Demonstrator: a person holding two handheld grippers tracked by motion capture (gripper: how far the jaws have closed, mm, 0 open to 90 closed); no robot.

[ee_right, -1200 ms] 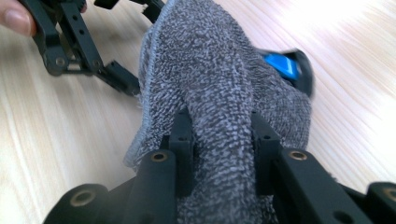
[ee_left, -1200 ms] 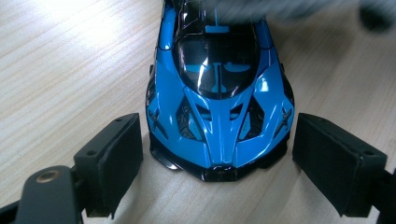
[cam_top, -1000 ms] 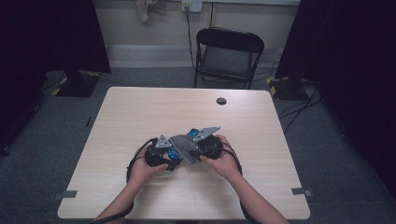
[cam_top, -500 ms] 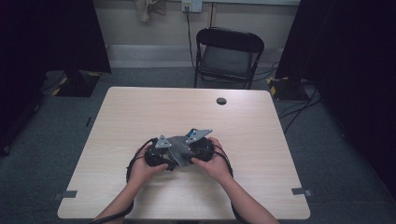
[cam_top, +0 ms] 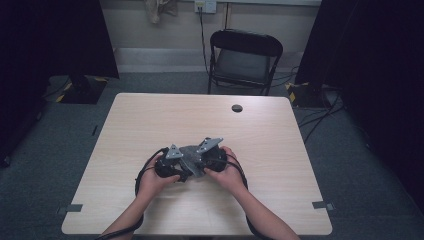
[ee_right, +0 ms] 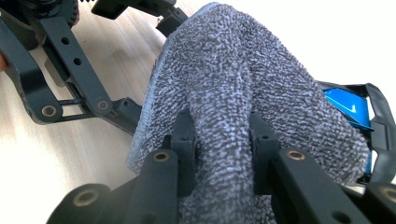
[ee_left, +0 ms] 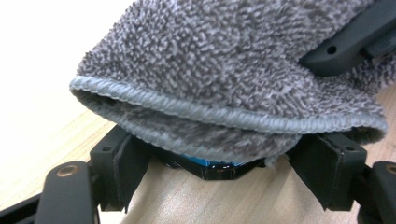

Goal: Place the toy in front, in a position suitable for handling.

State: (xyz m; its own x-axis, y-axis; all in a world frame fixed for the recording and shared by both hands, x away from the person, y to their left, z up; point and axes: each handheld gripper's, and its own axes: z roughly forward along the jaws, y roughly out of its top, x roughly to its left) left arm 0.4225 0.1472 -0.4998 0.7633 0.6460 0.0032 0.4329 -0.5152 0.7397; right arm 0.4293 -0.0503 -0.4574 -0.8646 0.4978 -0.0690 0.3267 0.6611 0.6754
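Centrally, pale wooden table [cam_top: 150, 130]; black chair [cam_top: 244, 60] behind.

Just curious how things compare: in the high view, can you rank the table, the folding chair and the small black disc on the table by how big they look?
1. table
2. folding chair
3. black disc

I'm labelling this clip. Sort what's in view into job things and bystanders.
In the job: grey cloth, blue-and-black object under it, left gripper, right gripper pinching the cloth.
Just about: folding chair, small black disc on the table.
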